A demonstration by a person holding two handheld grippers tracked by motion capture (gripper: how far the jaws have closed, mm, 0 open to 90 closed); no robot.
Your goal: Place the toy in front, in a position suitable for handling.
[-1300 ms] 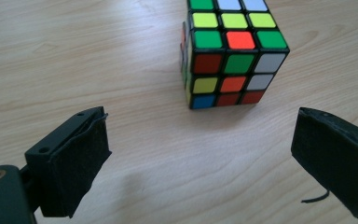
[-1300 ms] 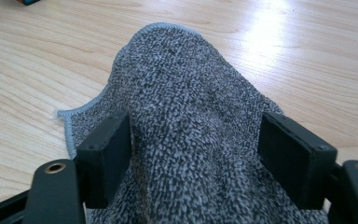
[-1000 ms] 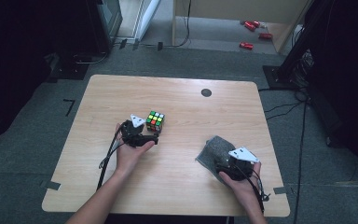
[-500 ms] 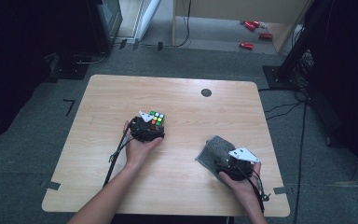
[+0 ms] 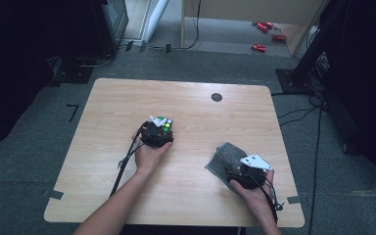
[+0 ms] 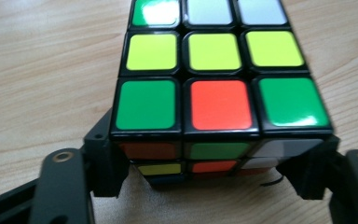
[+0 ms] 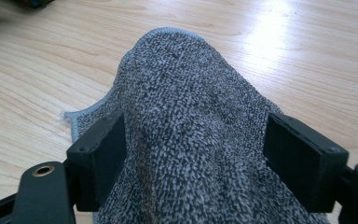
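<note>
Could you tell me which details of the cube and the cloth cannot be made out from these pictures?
- Puzzle cube: its far and under faces are hidden by the cube itself in the left gripper view; in the high view the left gripper covers part of it.
- Grey cloth: its near end is cut off by the right gripper view's bottom edge; in the high view the right gripper covers part of it.

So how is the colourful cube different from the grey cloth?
The cube is hard and boxy, with shiny green, yellow, orange and white squares; the grey cloth is soft, speckled and one colour. The cube keeps straight edges on the table, while the cloth bunches up into a hump. The cube sits between the left gripper's jaws, the cloth between the right gripper's. Both rest on the same wooden table.
</note>
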